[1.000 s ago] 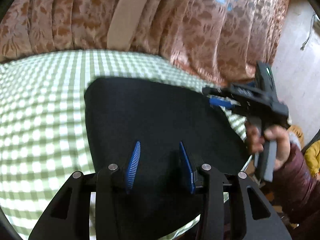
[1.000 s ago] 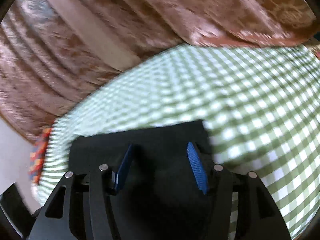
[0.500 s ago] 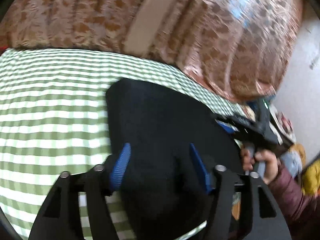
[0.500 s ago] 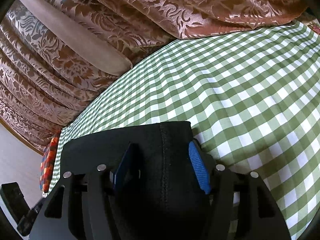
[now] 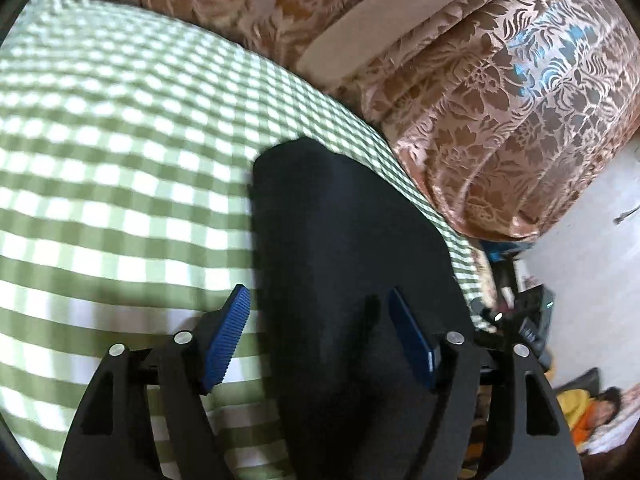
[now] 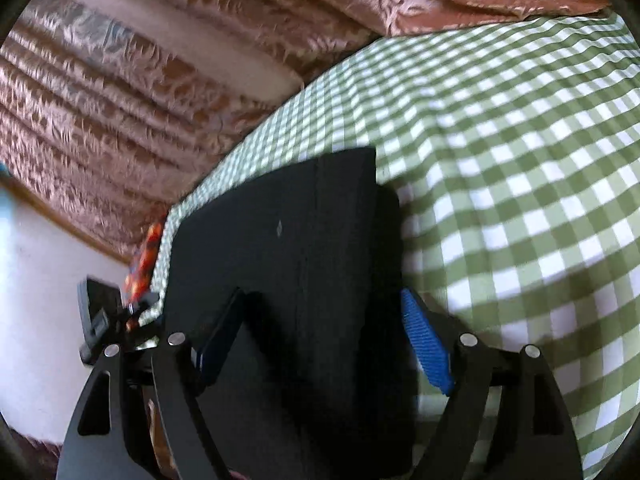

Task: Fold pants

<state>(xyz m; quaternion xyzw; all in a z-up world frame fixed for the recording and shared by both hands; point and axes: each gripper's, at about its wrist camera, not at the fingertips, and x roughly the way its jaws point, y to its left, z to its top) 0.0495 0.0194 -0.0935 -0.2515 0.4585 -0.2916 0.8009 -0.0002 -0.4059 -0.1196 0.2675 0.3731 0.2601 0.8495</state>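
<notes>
The black pants lie folded into a compact dark block on the green-and-white checked cloth. My left gripper is open over the pants' near left edge, its left pad over the cloth and its right pad over the fabric. In the right wrist view the pants fill the middle. My right gripper is open, jaws wide, straddling the pants' near right edge. The right gripper's body shows at the left view's right edge. The left gripper's body shows at the right view's left edge.
Brown floral curtains hang behind the bed, also in the right wrist view. A white wall stands at the bed's end. Yellow and dark items lie on the floor beside the bed.
Both grippers have opened wider and drawn back toward the near edge of the pants. Both views have swung, so the pants now look narrower. The pants lie still.
</notes>
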